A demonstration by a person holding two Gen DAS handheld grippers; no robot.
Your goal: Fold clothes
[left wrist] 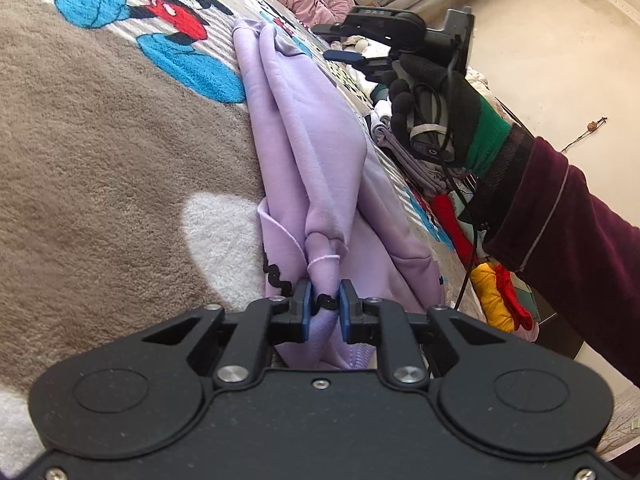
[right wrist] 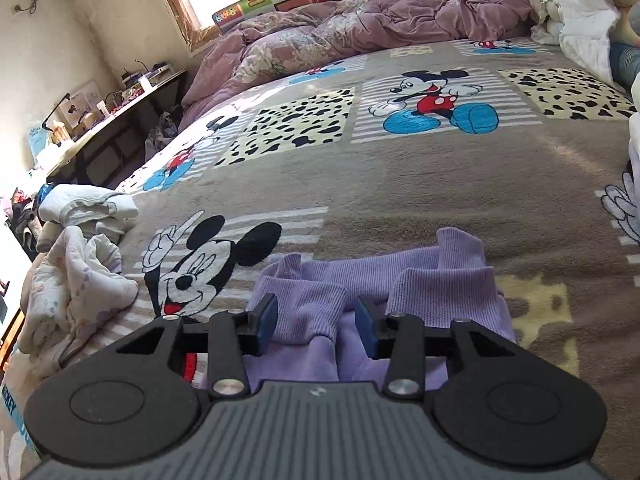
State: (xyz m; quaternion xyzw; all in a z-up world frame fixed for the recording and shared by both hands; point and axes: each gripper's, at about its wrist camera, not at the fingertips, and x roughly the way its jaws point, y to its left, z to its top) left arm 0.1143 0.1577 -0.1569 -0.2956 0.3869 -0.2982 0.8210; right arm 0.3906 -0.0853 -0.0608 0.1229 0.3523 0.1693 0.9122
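In the left wrist view, the left gripper (left wrist: pixel 325 304) is closed on a bunched fold of the purple sweatshirt (left wrist: pixel 316 152), and its blue pads press the cloth from both sides (a bit of black print shows just at the pinch). From there the sweatshirt lies stretched away over the cartoon blanket (left wrist: pixel 100 152), folded lengthwise into a narrow band. At the far end the right gripper (left wrist: pixel 340 42) hangs above the blanket with its jaws apart and no cloth between them. A gloved hand (left wrist: pixel 436 112) with a dark red sleeve (left wrist: pixel 568 216) holds it. Beside the bed is a pile of clothes (left wrist: pixel 496 296) in red and yellow.

In the right wrist view, the right gripper (right wrist: pixel 316 322) stands open. The ribbed cuffs of the purple sweatshirt (right wrist: pixel 420 280) lie on the cartoon blanket (right wrist: pixel 400 184) just under and ahead of the jaws, but the pads do not press on them. At the left edge of the bed lie some white clothes (right wrist: pixel 80 280), crumpled. A pink quilt (right wrist: pixel 360 28) is heaped at the far side.
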